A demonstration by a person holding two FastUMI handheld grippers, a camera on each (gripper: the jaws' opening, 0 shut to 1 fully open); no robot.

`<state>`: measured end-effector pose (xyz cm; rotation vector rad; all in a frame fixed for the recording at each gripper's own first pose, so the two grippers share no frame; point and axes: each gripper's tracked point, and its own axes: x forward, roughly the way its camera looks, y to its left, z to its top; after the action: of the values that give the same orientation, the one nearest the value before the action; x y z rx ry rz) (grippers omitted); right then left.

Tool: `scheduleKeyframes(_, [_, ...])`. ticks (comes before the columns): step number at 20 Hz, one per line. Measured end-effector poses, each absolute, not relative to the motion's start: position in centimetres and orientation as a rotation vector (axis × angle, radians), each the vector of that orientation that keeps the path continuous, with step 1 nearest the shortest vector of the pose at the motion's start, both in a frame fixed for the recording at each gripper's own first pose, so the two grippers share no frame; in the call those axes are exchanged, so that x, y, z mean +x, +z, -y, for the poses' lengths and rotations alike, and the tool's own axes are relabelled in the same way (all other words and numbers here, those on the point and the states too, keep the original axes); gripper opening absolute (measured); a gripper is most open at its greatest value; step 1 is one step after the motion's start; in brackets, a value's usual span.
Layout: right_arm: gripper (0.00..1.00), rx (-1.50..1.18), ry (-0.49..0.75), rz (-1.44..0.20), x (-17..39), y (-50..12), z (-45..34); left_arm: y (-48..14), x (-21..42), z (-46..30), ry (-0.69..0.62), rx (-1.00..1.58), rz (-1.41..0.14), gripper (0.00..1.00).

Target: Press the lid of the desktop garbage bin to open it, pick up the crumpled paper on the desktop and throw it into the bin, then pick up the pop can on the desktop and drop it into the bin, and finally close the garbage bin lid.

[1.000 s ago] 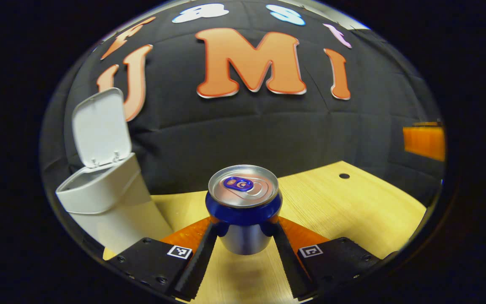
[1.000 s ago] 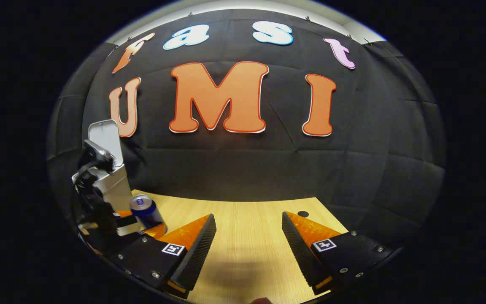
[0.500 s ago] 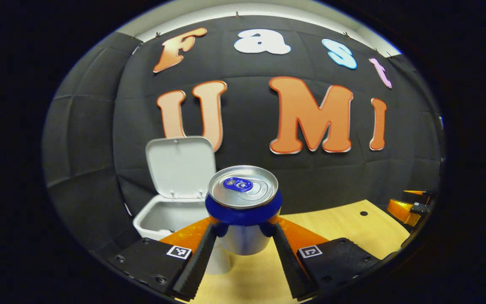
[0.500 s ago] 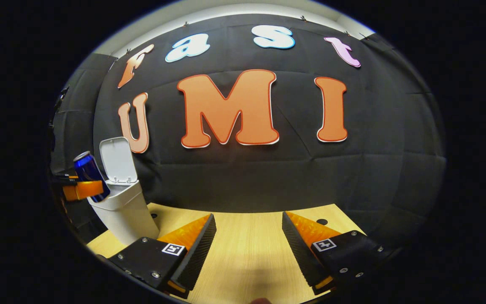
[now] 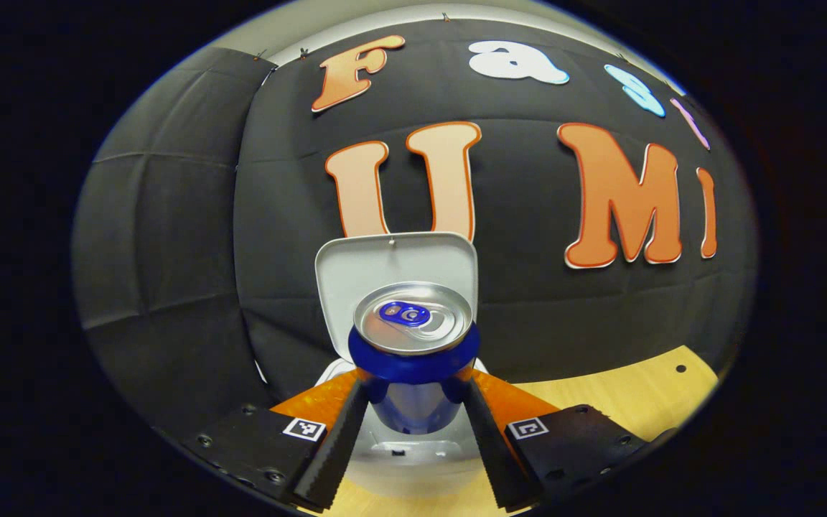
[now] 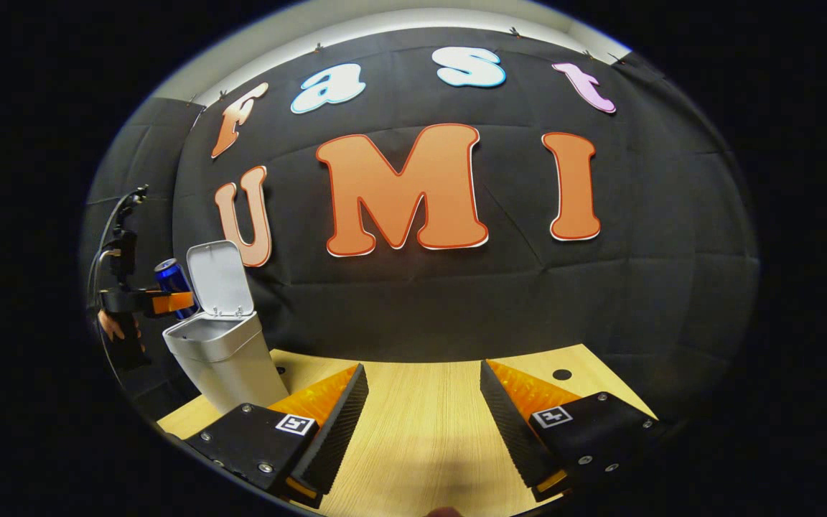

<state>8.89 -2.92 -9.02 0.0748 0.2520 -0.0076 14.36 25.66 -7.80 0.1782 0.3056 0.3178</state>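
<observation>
Hovering above the open bin (image 6: pixel 223 352), the left gripper (image 5: pixel 417 431) clamps the can (image 5: pixel 413 359) around its body; thin, slick metal probably dents under hard squeezing. The right gripper (image 6: pixel 421 424) gapes empty over the desk (image 6: pixel 421 445).

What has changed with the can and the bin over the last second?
The left tool carried the can up off the table and across to the bin; it now hangs by the raised lid, above the opening. The grip, the open lid and the open, idle right tool stayed the same.
</observation>
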Motion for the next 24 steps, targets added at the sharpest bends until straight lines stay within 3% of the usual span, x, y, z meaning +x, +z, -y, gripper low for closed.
scheduleKeyframes(6, [0.94,0.057,-0.058,-0.267,8.2,-9.3,4.6,-13.1,16.7,-27.8,0.346,0.156,-0.392,0.76])
scheduleKeyframes(12, [0.94,0.065,-0.090,-0.279,8.2,-9.8,5.7,-12.6,16.4,-27.1,0.340,0.130,-0.374,0.83])
scheduleKeyframes(14, [0.94,0.068,-0.081,-0.279,8.4,-9.8,5.1,-11.7,16.3,-26.5,0.328,0.125,-0.357,0.96])
scheduleKeyframes(19, [0.94,0.052,-0.051,-0.280,8.5,-9.8,4.3,-6.8,16.3,-25.5,0.321,0.154,-0.255,0.99])
scheduleKeyframes(24, [0.94,0.055,-0.044,-0.267,8.9,-9.4,4.3,0.2,18.2,-25.5,0.327,0.018,-0.180,0.95])
